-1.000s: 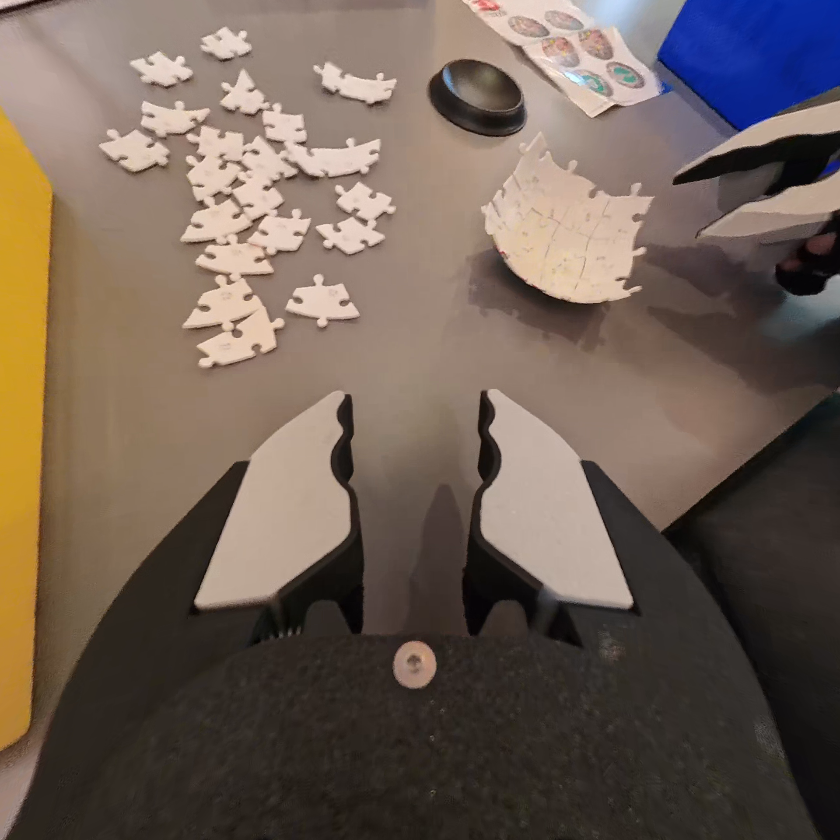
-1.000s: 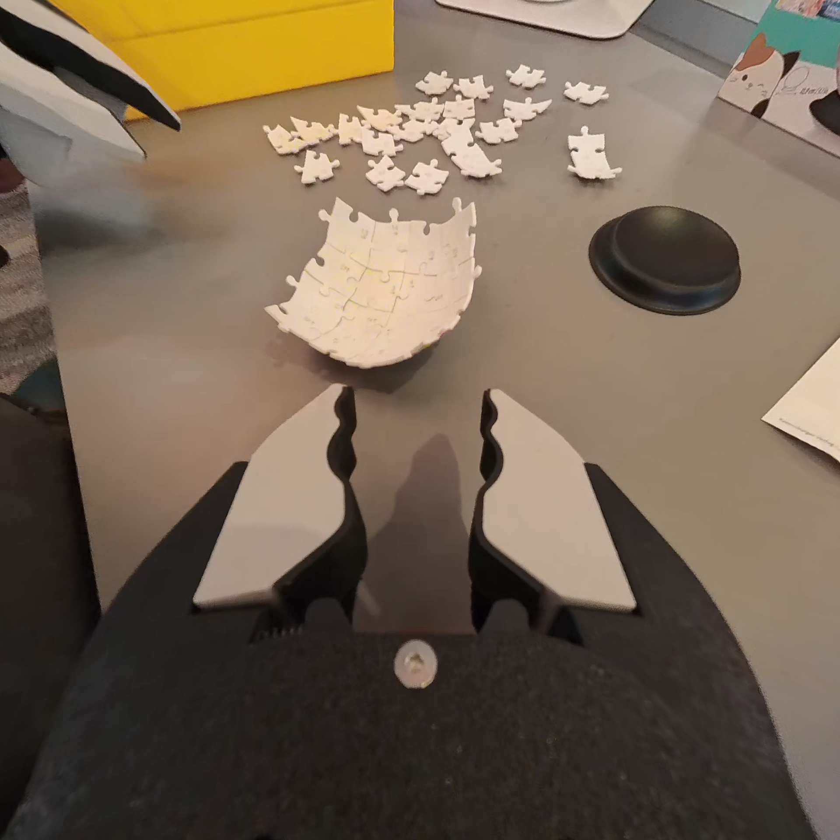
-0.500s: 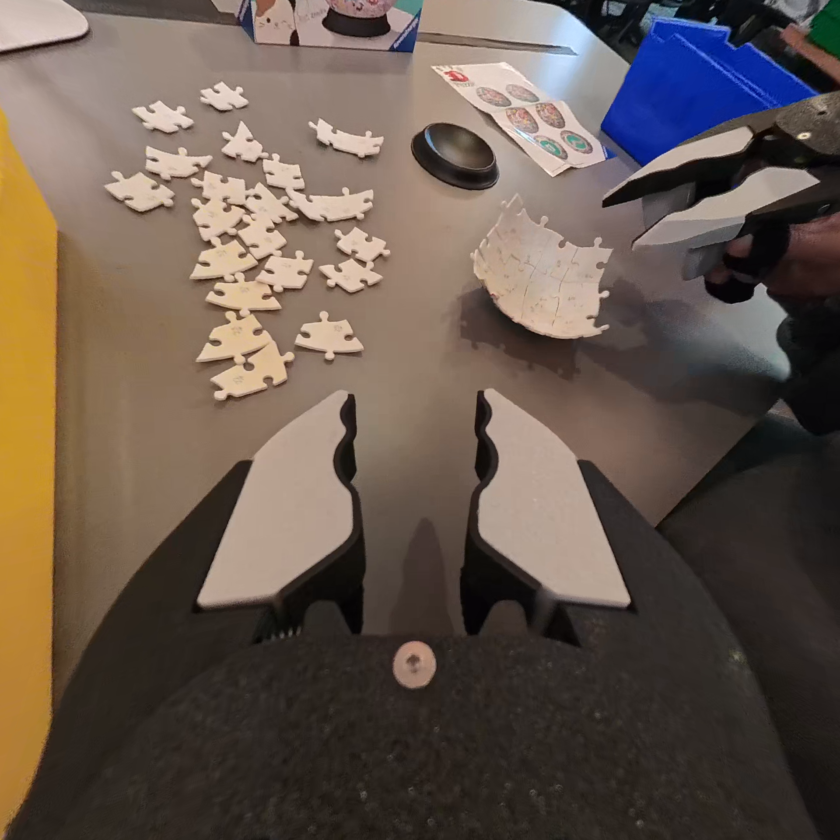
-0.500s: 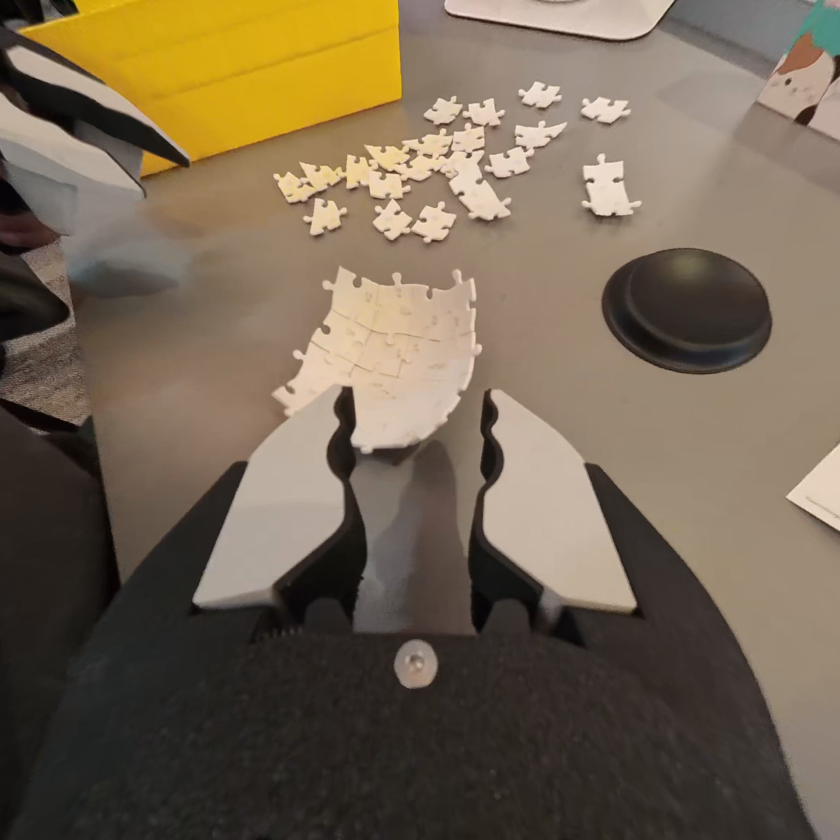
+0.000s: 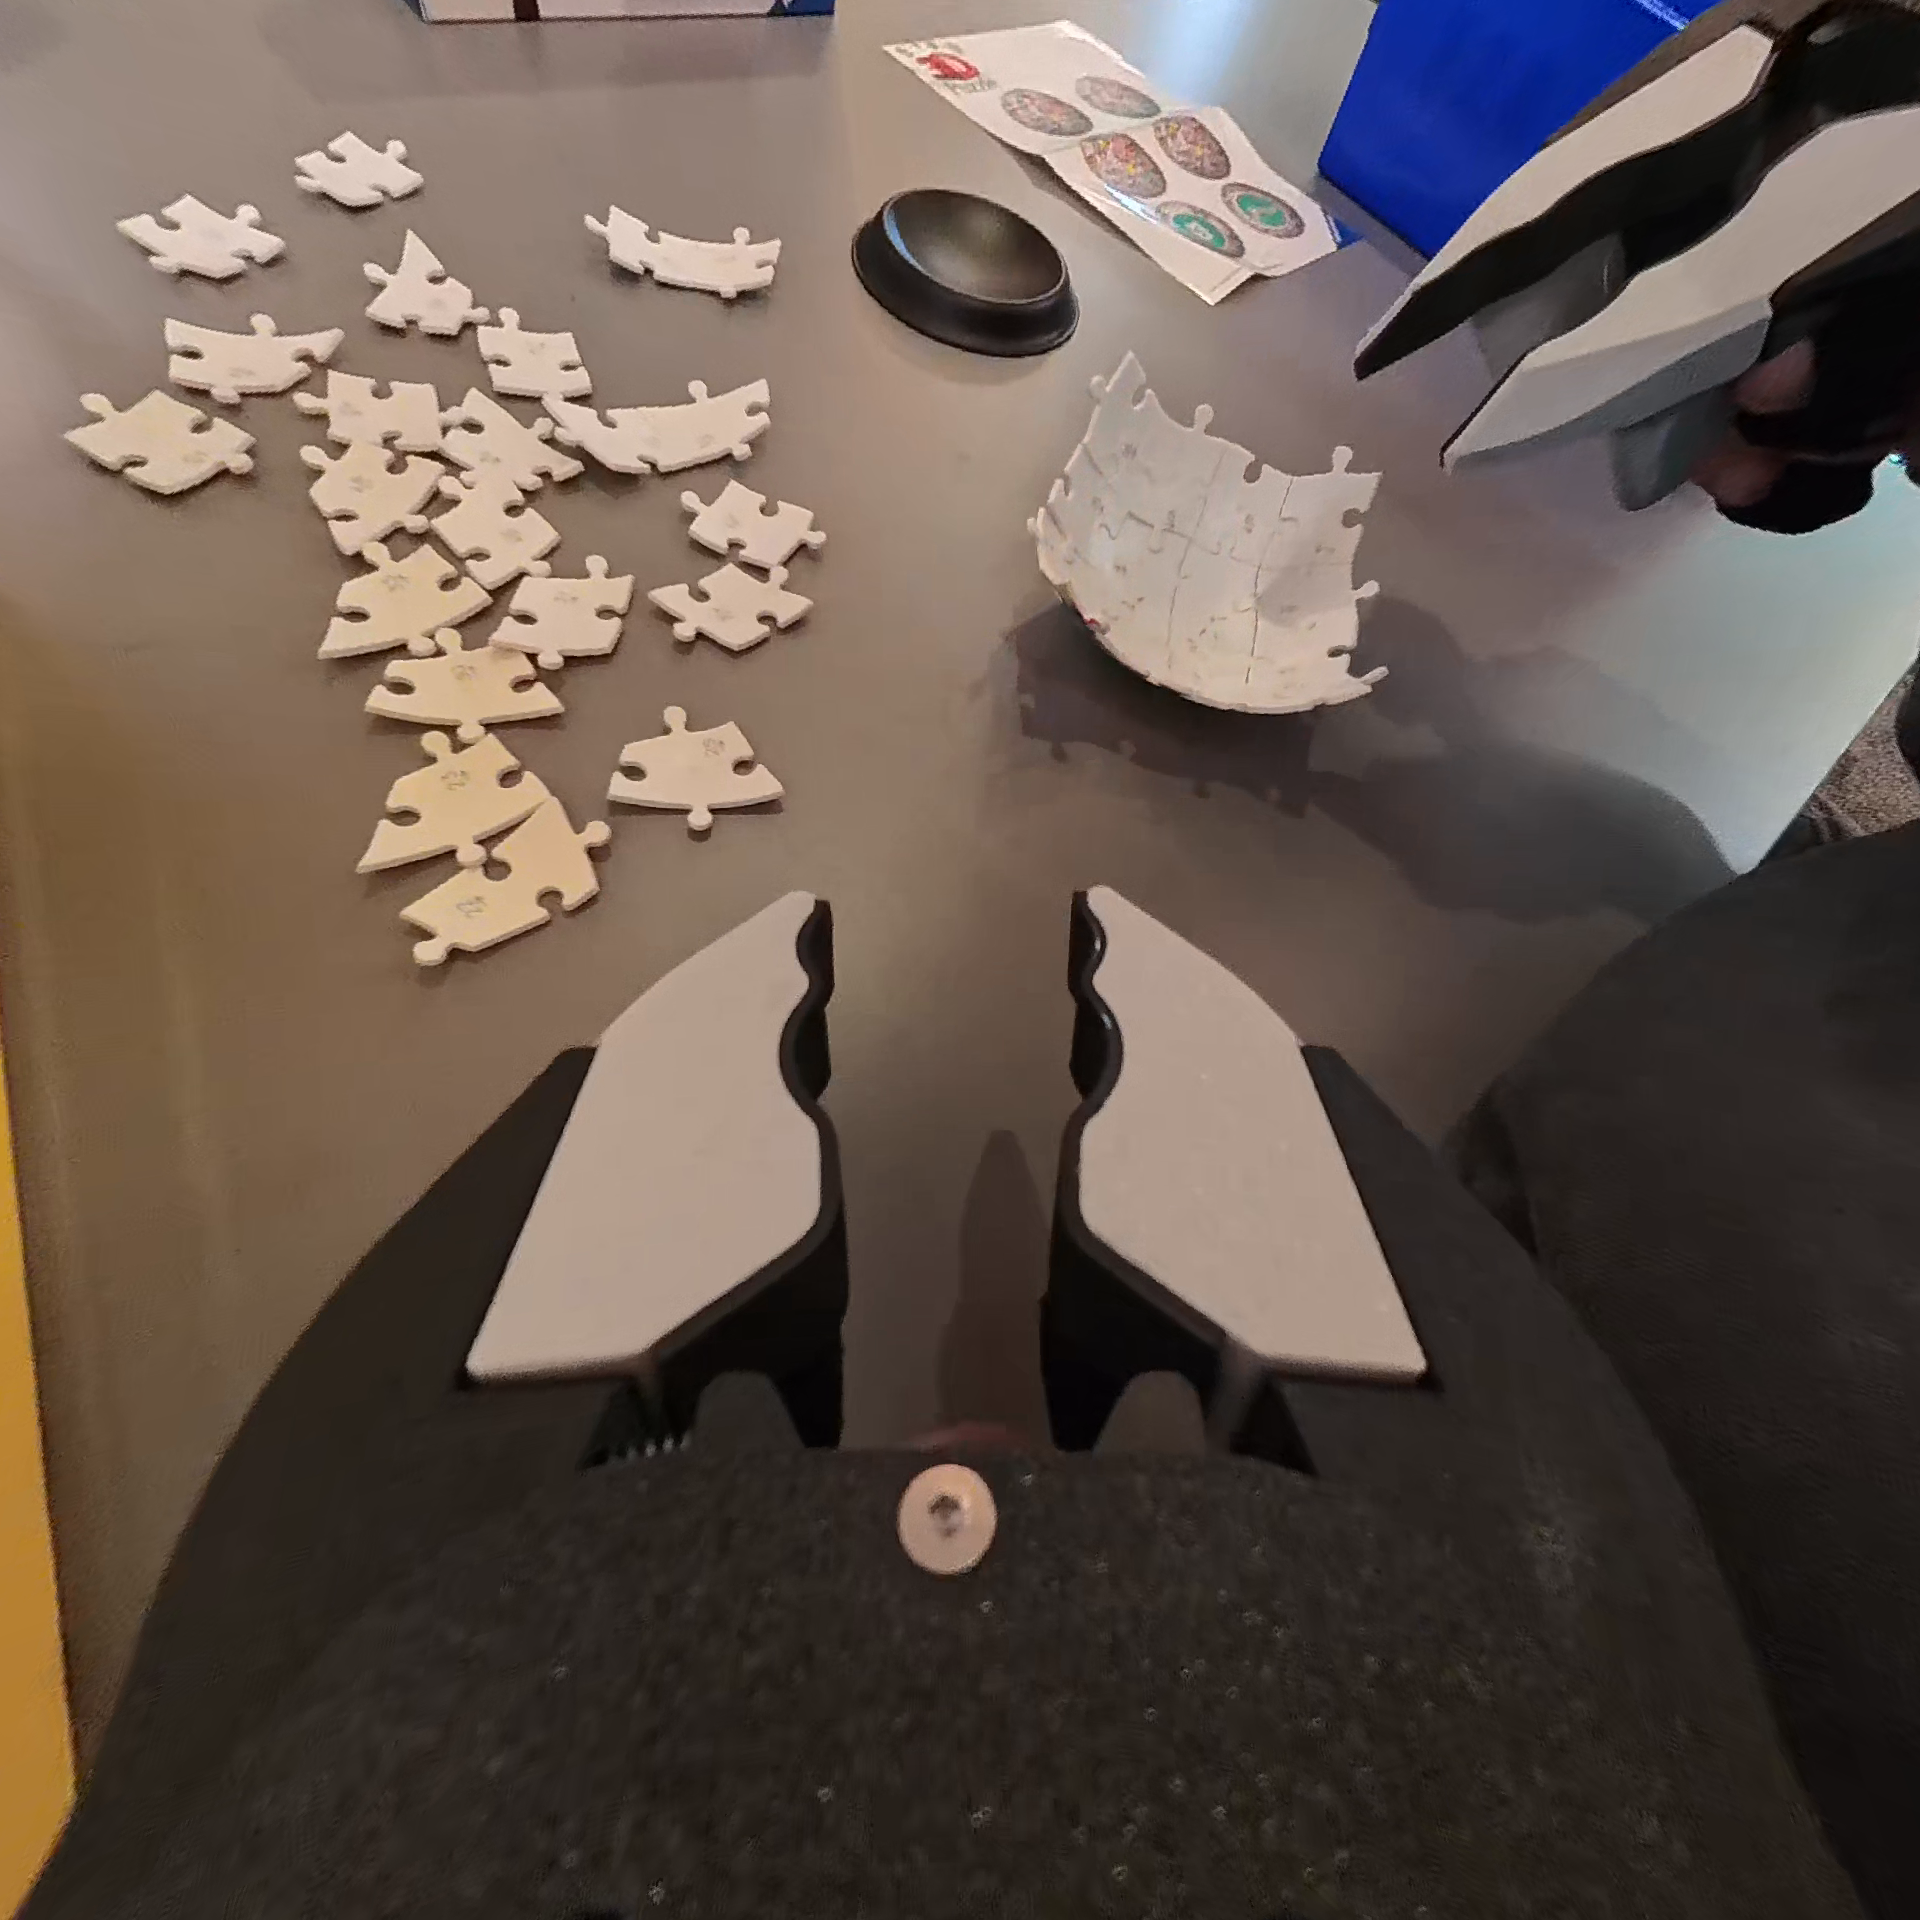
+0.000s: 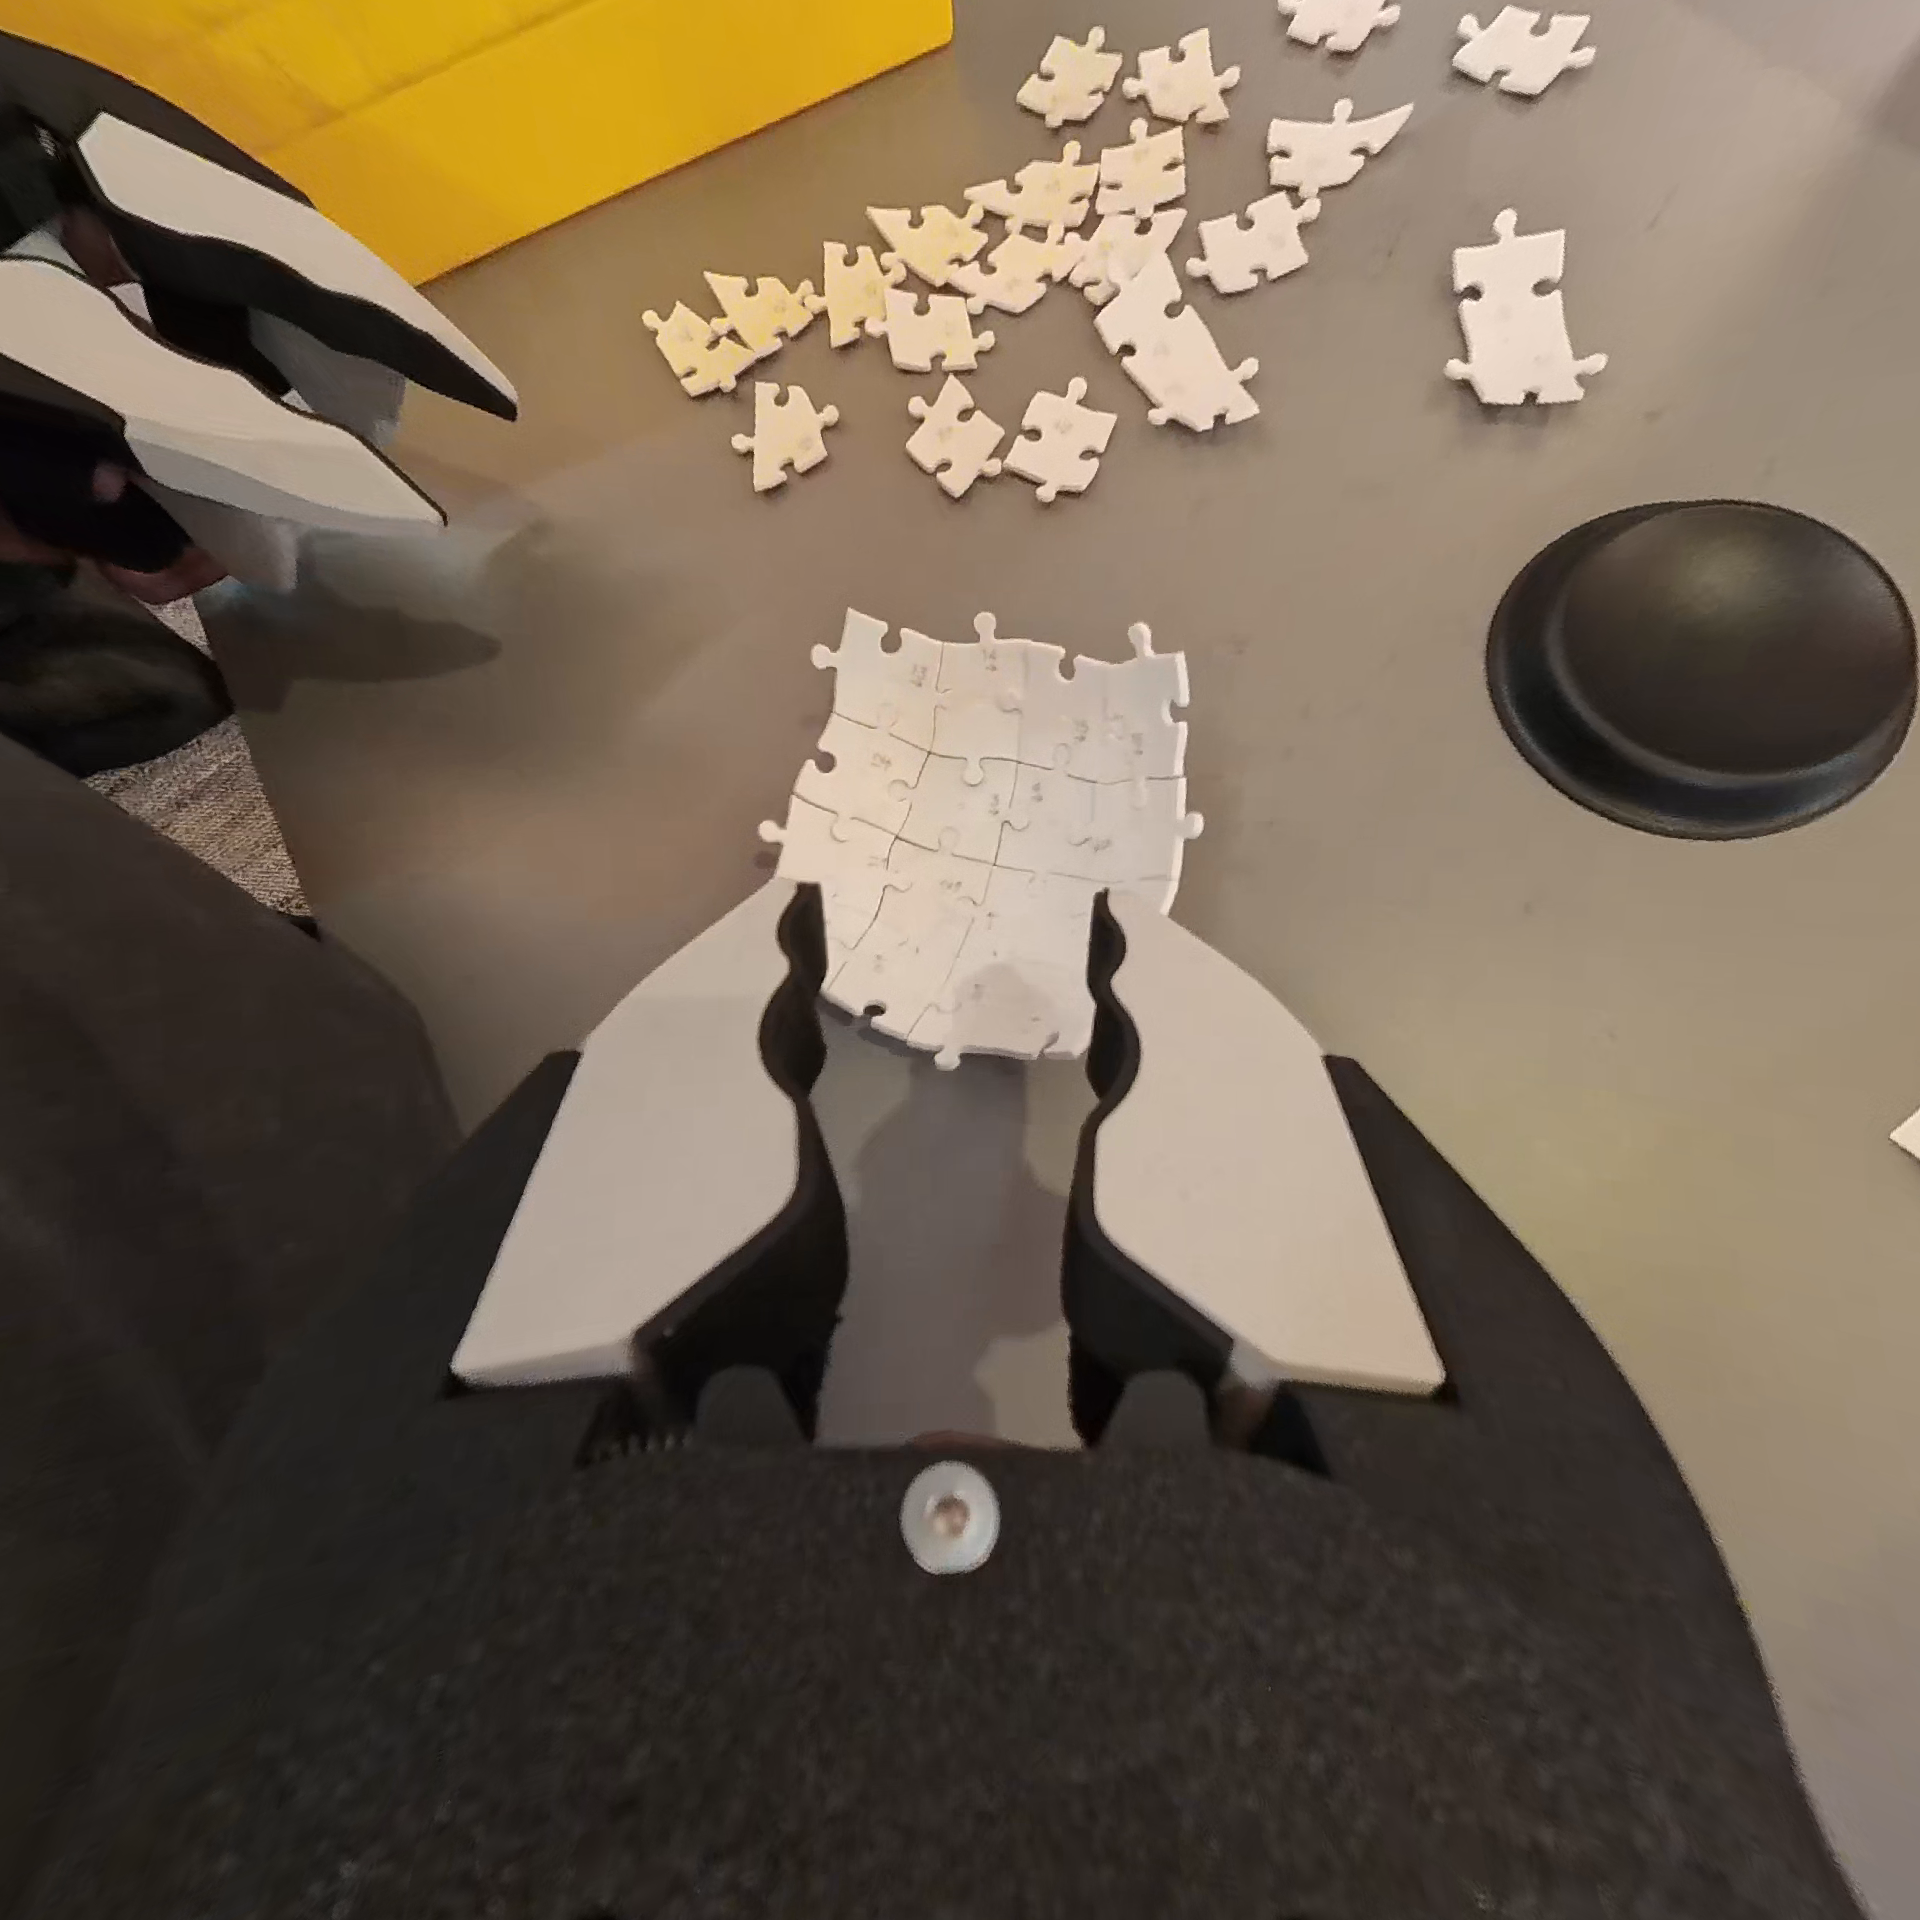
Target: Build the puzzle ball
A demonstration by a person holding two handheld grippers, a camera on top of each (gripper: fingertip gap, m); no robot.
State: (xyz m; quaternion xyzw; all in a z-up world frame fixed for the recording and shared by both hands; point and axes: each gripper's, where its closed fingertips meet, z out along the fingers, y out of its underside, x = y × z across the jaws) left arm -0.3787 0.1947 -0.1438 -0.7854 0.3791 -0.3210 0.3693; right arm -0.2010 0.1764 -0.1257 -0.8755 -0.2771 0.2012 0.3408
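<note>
Both the right gripper (image 6: pixel 943 914) and left gripper (image 5: pixel 951 914) were held open and empty; the curved shell (image 6: pixel 997 842), just beyond the right gripper, was judged best pinched gently by its near rim.

- Left gripper (image 5: pixel 951 914): two flat light-grey fingers (image 5: pixel 675 1174) with wavy black inner edges, set in a black, speckled, rough-textured body.
- One silver screw (image 5: pixel 947 1523) sits centred on that body, behind the fingers.
- Right gripper (image 6: pixel 945 909): same build, grey fingers (image 6: pixel 1236 1174), black wavy edges, silver screw (image 6: pixel 950 1521).
- A dark sleeve (image 5: pixel 1714 1195) shows beside the left gripper.
</note>
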